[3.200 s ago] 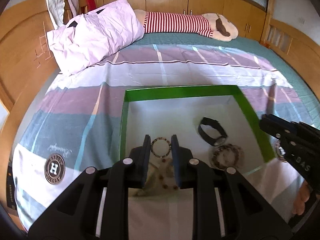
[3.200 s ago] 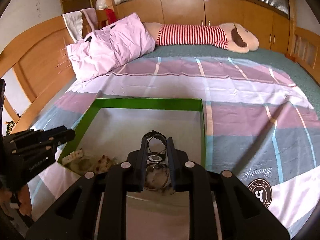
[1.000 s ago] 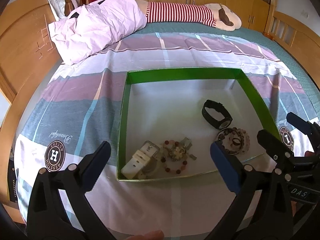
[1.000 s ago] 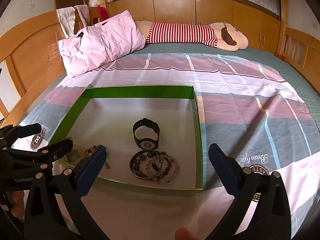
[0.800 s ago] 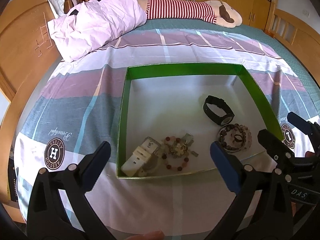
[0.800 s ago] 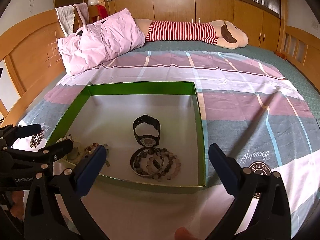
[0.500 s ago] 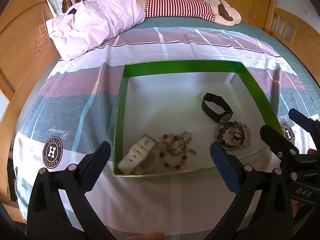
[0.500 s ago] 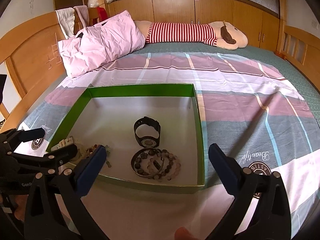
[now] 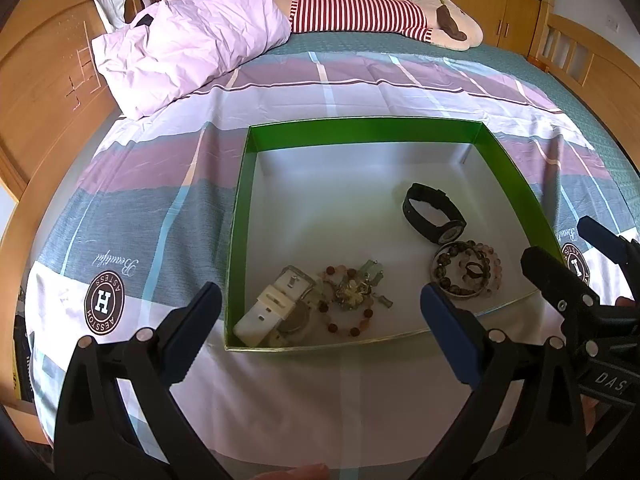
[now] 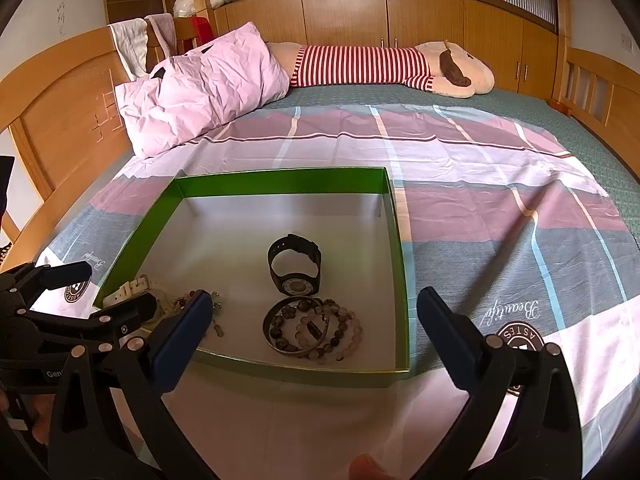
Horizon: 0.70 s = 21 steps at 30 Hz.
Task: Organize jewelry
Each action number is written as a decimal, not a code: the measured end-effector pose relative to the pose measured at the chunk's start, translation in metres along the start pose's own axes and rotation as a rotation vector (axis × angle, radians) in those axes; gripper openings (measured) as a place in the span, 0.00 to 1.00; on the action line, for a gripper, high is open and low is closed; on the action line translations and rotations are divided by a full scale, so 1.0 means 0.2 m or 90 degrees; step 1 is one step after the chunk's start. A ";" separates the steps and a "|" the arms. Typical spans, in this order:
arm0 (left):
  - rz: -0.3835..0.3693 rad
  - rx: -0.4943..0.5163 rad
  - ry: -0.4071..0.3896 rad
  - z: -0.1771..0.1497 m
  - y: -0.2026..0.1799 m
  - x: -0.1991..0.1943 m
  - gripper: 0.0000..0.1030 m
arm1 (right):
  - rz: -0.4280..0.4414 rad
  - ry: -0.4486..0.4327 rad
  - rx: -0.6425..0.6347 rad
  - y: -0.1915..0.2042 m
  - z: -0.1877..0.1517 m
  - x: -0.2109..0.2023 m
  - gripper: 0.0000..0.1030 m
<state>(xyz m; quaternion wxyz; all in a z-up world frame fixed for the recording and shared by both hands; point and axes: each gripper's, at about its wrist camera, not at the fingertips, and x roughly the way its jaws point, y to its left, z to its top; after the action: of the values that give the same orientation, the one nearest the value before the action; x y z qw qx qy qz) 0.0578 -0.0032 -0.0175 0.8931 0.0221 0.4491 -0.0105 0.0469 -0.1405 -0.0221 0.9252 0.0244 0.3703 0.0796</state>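
Both mine gape wide, empty — left gripper (image 9: 318, 312), right gripper (image 10: 312, 316). In the shallow green-walled box (image 9: 360, 130), I'd pinch single pieces — not tangles.

White watch (image 10: 128, 289) partly behind left gripper (image 10: 116, 292).

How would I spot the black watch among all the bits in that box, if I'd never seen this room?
Find the shallow green box lying on the striped bedsheet. Inside, toward its right side, the black watch sits just beyond the heap of beaded bracelets. It is the only all-black piece, a closed strap loop with a round dial, unlike the white-strapped watch at the near left corner.
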 end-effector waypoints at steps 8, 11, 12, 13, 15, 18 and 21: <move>0.001 -0.002 0.001 0.00 0.00 0.00 0.98 | -0.001 0.000 0.000 0.00 0.00 0.00 0.99; 0.001 -0.004 0.003 -0.01 0.00 0.00 0.98 | 0.000 0.001 0.001 0.00 0.00 0.00 0.99; 0.001 -0.004 0.003 -0.01 0.00 0.00 0.98 | -0.001 0.000 0.000 0.00 0.00 0.00 0.99; 0.000 -0.004 0.004 -0.01 0.00 0.01 0.98 | -0.001 -0.001 0.000 0.00 0.00 0.00 0.99; 0.000 -0.005 0.005 -0.01 0.00 0.01 0.98 | -0.001 -0.001 0.000 0.00 0.00 0.00 0.99; -0.001 -0.006 0.005 -0.01 0.00 0.01 0.98 | -0.001 0.000 0.001 0.01 0.00 0.00 0.99; 0.000 -0.007 0.008 -0.01 0.00 0.01 0.98 | -0.002 0.000 -0.001 0.01 0.00 0.00 0.99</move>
<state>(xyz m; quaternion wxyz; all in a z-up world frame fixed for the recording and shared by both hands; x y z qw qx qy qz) 0.0576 -0.0037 -0.0212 0.8906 0.0169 0.4545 -0.0079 0.0464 -0.1392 -0.0219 0.9254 0.0229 0.3701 0.0784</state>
